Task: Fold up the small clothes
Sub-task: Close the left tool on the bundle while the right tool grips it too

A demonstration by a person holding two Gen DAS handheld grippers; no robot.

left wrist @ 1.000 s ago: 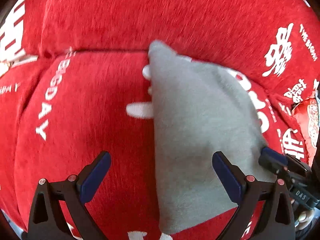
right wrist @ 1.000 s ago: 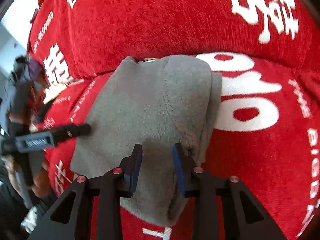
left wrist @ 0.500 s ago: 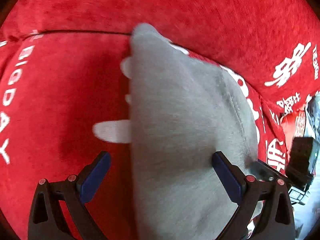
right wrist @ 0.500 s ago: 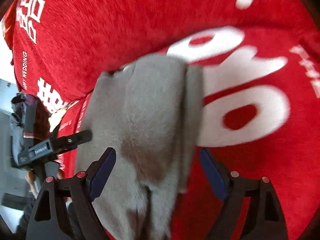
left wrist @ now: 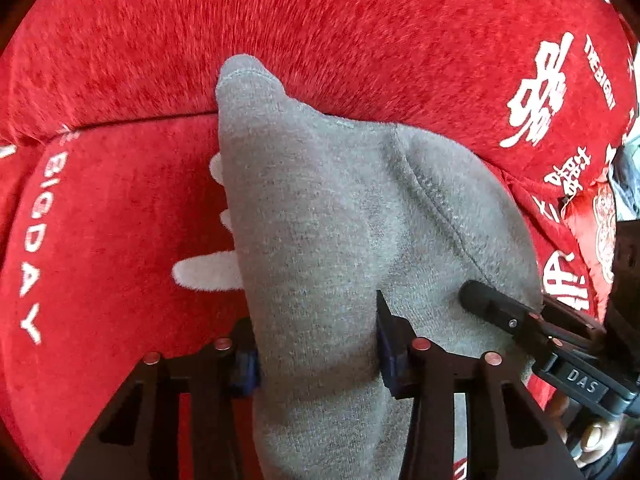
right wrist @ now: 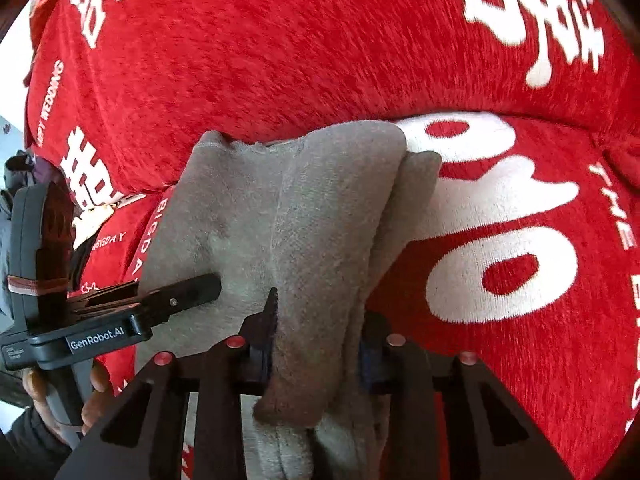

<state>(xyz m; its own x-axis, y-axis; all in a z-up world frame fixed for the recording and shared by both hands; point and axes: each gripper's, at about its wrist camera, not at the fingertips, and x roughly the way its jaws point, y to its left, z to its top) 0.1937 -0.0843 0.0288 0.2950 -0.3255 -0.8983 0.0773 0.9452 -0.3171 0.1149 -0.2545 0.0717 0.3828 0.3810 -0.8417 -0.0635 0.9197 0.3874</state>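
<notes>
A small grey knit garment (left wrist: pixel 340 216) lies on a red sofa seat, its far tip against the backrest. My left gripper (left wrist: pixel 316 356) is shut on the garment's near left part, cloth bunched between the blue pads. My right gripper (right wrist: pixel 316 340) is shut on the garment (right wrist: pixel 304 216) at its near right fold, which has several layers. The right gripper's finger shows in the left wrist view (left wrist: pixel 492 304), resting on the cloth. The left gripper's finger shows in the right wrist view (right wrist: pixel 188 292), also on the cloth.
The red sofa cover (left wrist: pixel 100 220) has white lettering and a large white pattern (right wrist: pixel 500 240). The backrest (right wrist: pixel 320 40) rises right behind the garment. A red packet (left wrist: pixel 592 220) lies at the seat's right end. A hand (right wrist: pixel 96 384) holds the left tool.
Both grippers were open around the garment half a second ago and have now closed on its near edge. The right gripper had opened and regripped since a second ago.
</notes>
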